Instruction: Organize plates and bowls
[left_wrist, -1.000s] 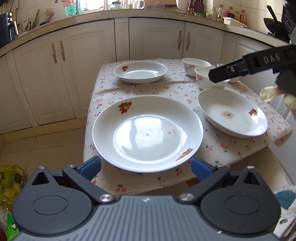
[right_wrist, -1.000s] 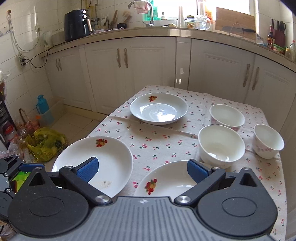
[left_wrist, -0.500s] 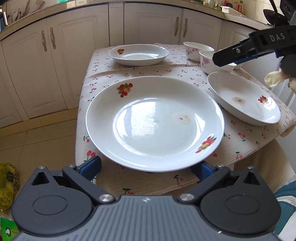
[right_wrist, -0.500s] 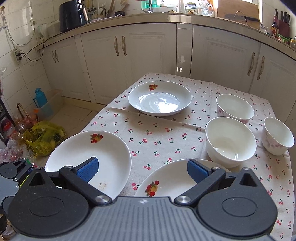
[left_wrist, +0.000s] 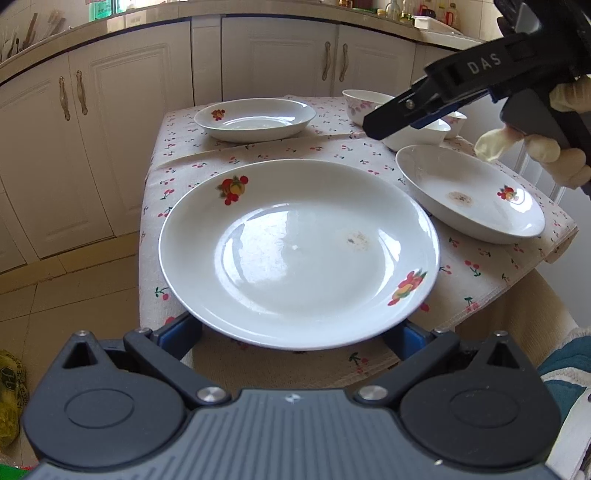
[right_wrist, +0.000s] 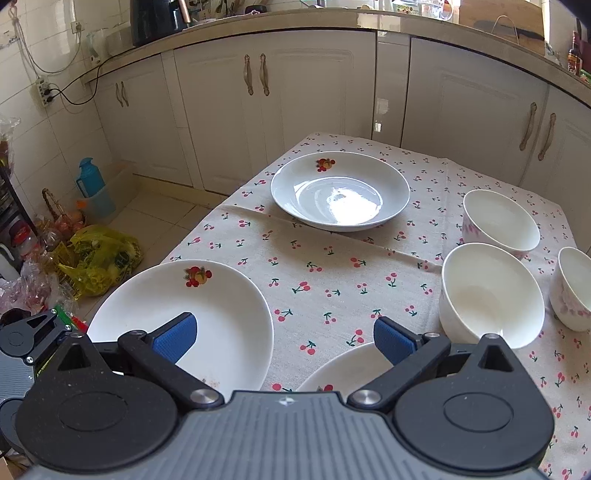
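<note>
Reaching in the left wrist view, your left gripper (left_wrist: 295, 332) sits spread wide under the near rim of the big plate (left_wrist: 299, 251), frame center, nothing pinched. A second plate (left_wrist: 469, 195) lies right, a third plate (left_wrist: 255, 118) upper center. In the right wrist view, your right gripper (right_wrist: 284, 336) hangs spread and empty at bottom; three bowls (right_wrist: 491, 291) sit unstacked at right. Nothing stacked, all sorting left.

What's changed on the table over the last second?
The left gripper moved in on the nearest plate, whose rim now sits between its open jaws. The right gripper advanced slightly, open. Nothing grasped; plates and bowls stayed put.
</note>
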